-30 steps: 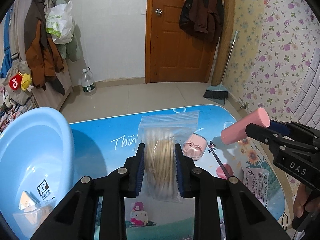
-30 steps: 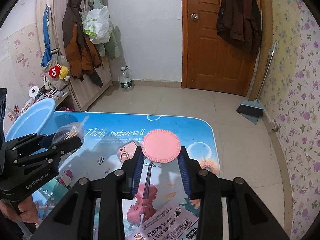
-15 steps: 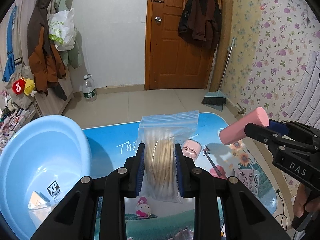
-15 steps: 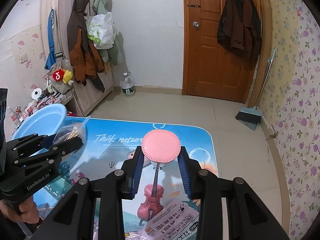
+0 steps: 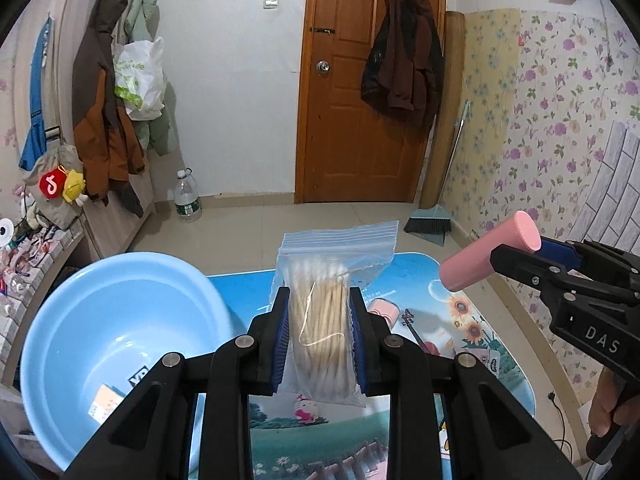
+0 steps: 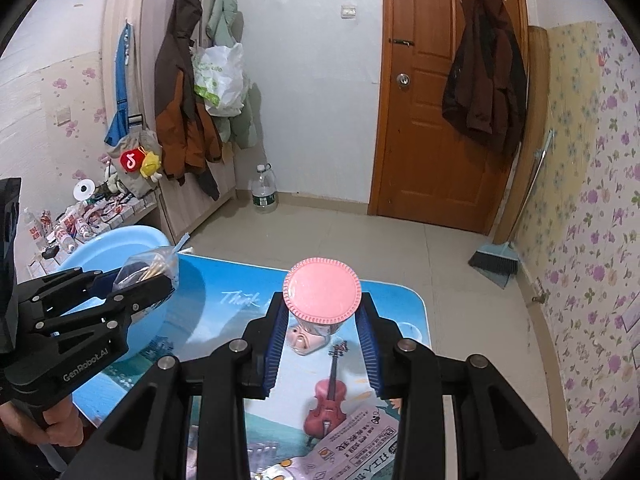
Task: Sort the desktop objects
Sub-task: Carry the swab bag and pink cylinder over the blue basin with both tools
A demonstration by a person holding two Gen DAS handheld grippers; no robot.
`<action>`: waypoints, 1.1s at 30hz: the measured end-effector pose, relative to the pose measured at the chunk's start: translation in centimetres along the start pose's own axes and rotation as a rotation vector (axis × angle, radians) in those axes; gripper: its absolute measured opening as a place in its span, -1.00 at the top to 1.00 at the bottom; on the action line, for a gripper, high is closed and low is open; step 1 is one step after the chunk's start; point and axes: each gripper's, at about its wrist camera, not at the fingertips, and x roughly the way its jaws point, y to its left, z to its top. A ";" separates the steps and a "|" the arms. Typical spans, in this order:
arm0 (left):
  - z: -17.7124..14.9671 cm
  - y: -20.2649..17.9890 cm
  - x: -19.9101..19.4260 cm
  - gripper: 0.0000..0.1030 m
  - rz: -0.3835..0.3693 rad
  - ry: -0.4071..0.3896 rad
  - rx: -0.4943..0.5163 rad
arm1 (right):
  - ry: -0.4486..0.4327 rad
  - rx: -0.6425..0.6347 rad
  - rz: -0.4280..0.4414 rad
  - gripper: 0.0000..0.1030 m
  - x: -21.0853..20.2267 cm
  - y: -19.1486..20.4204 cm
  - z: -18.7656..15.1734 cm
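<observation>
My left gripper (image 5: 319, 294) is shut on a clear zip bag of cotton swabs (image 5: 336, 248), held upright above the blue picture table mat (image 5: 460, 320). A light blue basin (image 5: 132, 258) sits at the table's left, below and left of the bag. My right gripper (image 6: 322, 310) is shut on a pink round-lidded container (image 6: 322, 294), held in the air over the mat. In the left wrist view that container (image 5: 488, 252) points left from the right gripper (image 5: 516, 258). The right wrist view shows the left gripper (image 6: 160, 280) with the bag (image 6: 152, 264) beside the basin (image 6: 120, 240).
A small pink face-shaped item (image 6: 306, 340) lies on the mat under the right gripper. A printed packet (image 6: 352, 440) lies near the front edge. The basin holds a small card (image 5: 104, 400). Beyond the table are floor, a water bottle (image 6: 264, 194), a broom (image 6: 496, 260) and a door.
Both grippers have risen with their loads, so the table sits lower in both views. More of the basin shows in the left wrist view. Both grips are unchanged.
</observation>
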 end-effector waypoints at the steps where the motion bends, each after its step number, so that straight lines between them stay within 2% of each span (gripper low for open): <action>1: 0.0 0.3 -0.4 0.51 0.003 -0.006 -0.002 | -0.006 -0.005 0.001 0.31 -0.4 0.5 0.2; 9: -0.6 3.4 -3.4 0.51 0.030 -0.036 -0.023 | -0.035 -0.039 0.024 0.31 -2.8 4.9 1.4; 16: -0.9 7.2 -6.2 0.51 0.083 -0.063 -0.044 | -0.056 -0.062 0.072 0.31 -3.2 10.0 2.2; 27: -2.1 15.0 -8.6 0.51 0.170 -0.074 -0.119 | -0.045 -0.129 0.171 0.31 -1.6 19.6 3.2; 33: -2.6 17.9 -8.9 0.51 0.204 -0.065 -0.141 | -0.028 -0.149 0.208 0.31 0.1 23.1 3.4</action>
